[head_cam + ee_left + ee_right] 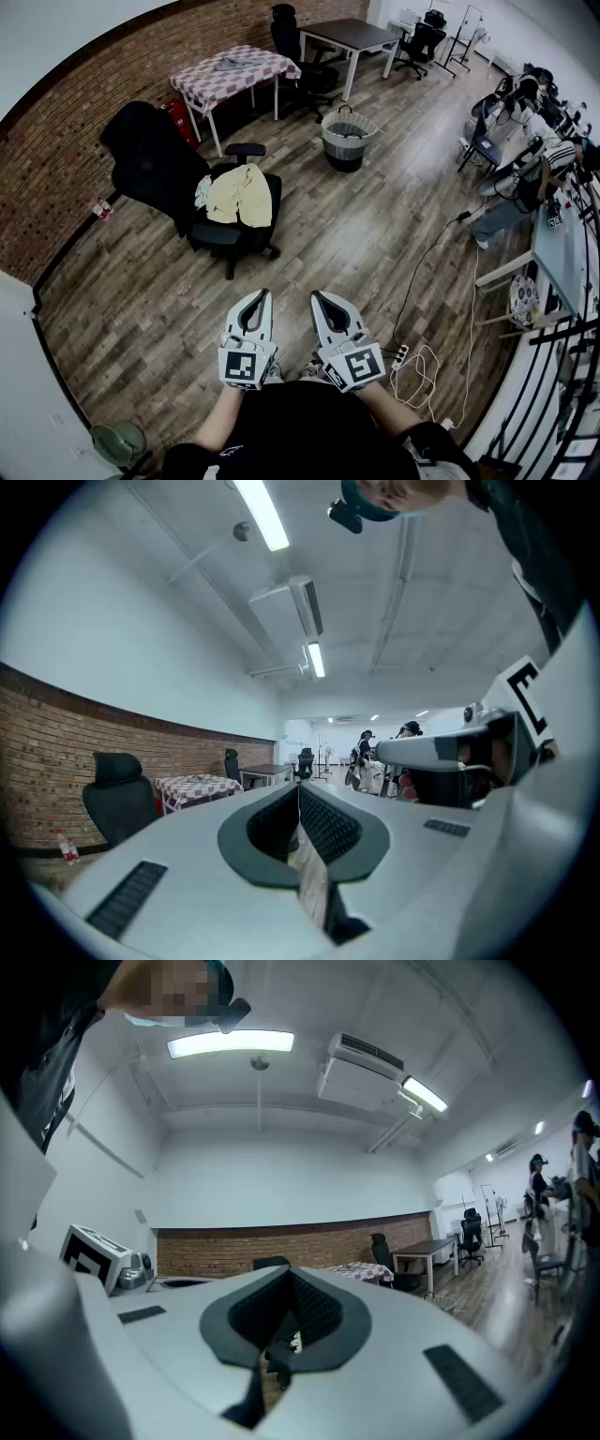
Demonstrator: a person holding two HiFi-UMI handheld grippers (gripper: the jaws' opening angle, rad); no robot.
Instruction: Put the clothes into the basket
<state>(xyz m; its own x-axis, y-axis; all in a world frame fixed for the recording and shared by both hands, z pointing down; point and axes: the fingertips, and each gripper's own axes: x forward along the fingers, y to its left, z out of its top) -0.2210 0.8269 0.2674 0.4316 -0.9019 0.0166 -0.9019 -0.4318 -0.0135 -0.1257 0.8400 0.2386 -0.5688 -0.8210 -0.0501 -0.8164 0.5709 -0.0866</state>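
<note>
From the head view, I have the left gripper [260, 294] and the right gripper [317, 296] side by side just in front of my body, both pointing level over the wooden floor [375, 234]; neither touches anything, which I read as a carry posture while I am well apart from the work. The clothes [239, 194], a yellow piece with something paler beside it, lie heaped on the seat of a black office chair [150, 159] ahead and to the left; the basket [345, 139] stands on the floor farther off, to the right of the chair and apart from it; whether anything already lies in it I cannot tell. A grey garment [231, 64] rests on the checkered table [234, 75] beyond, and may also belong to the job.

In the left gripper view the jaws are pressed together with nothing between them; that suits travel, since nothing is within reach to take; the chair and table sit small at the left, past the tips.

In the right gripper view the jaws likewise meet at the tips and hold nothing; a pale speck shows through the slit lower down, probably the clothes far ahead; the basket appears small to the right of the jaws. My judgement: the task is at its start; the next move calls for walking up to the chair and opening one pair of jaws over the yellow piece.
</note>
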